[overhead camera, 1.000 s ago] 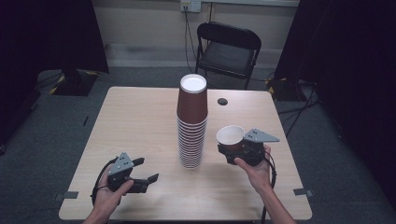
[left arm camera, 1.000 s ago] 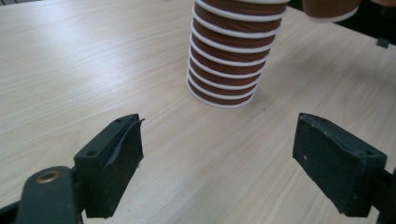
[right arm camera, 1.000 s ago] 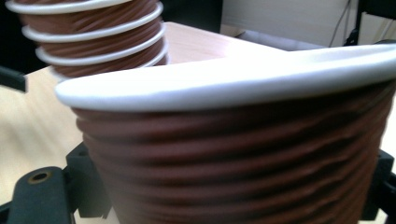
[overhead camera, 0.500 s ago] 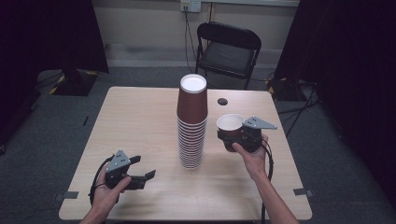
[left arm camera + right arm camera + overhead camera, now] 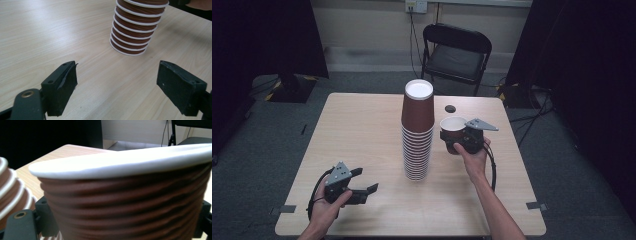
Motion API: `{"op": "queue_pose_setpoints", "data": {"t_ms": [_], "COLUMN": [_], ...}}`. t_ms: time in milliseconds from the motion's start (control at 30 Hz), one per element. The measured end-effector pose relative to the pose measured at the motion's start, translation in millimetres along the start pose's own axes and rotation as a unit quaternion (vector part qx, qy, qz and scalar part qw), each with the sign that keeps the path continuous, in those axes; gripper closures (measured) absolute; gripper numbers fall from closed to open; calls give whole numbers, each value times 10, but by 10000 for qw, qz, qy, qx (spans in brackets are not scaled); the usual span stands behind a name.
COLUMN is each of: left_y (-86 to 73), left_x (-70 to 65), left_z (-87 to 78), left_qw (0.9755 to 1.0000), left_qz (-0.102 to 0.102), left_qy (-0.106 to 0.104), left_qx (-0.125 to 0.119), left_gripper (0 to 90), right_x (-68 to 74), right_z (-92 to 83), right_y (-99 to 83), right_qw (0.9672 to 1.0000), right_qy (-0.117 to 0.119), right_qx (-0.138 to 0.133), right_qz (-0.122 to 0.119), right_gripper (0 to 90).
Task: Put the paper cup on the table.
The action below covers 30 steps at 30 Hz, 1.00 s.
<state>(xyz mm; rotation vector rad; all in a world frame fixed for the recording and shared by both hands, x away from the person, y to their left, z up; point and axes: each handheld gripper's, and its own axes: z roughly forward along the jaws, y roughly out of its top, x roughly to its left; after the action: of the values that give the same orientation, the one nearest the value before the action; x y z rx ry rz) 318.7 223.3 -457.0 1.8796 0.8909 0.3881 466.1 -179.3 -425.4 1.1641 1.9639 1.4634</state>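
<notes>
Right tongs (image 5: 455, 142): we grip the loose cup (image 5: 453, 131) upright beside the cup stack (image 5: 417, 131), ready for stacking.
Left tongs (image 5: 364, 186): spread wide, empty, resting clear of the stack.

chair (image 5: 456, 54) behind table (image 5: 362, 130) | small dark disc, maybe a lid (image 5: 450, 108), far edge | wall outlet (image 5: 416, 6)

Evenly lit pale wooden table (image 5: 362, 130) under soft overhead light, dark surroundings; close brown ribbed paper cup (image 5: 130, 202) blurred, its white rim overexposed.
</notes>
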Motion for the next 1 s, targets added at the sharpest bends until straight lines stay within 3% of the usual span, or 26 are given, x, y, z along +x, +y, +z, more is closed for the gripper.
{"op": "queue_pose_setpoints", "data": {"t_ms": [467, 800, 1000], "left_y": [-26, -31, -31], "left_x": [-14, -19, -16], "left_z": [-17, -11, -11], "left_qw": [10000, 10000, 10000], "left_qz": [57, 38, 35], "left_qy": [18, 1, 17], "left_qx": [35, 46, 37], "left_gripper": [165, 166, 166], "right_x": [-34, -98, -95], "right_z": [379, 386, 333], "right_y": [-245, -373, -416], "right_qw": [9997, 9996, 9998], "right_qy": [-169, -165, -137], "right_qx": [121, 143, 115], "right_qz": [98, 189, 118], "right_gripper": [120, 116, 115]}}
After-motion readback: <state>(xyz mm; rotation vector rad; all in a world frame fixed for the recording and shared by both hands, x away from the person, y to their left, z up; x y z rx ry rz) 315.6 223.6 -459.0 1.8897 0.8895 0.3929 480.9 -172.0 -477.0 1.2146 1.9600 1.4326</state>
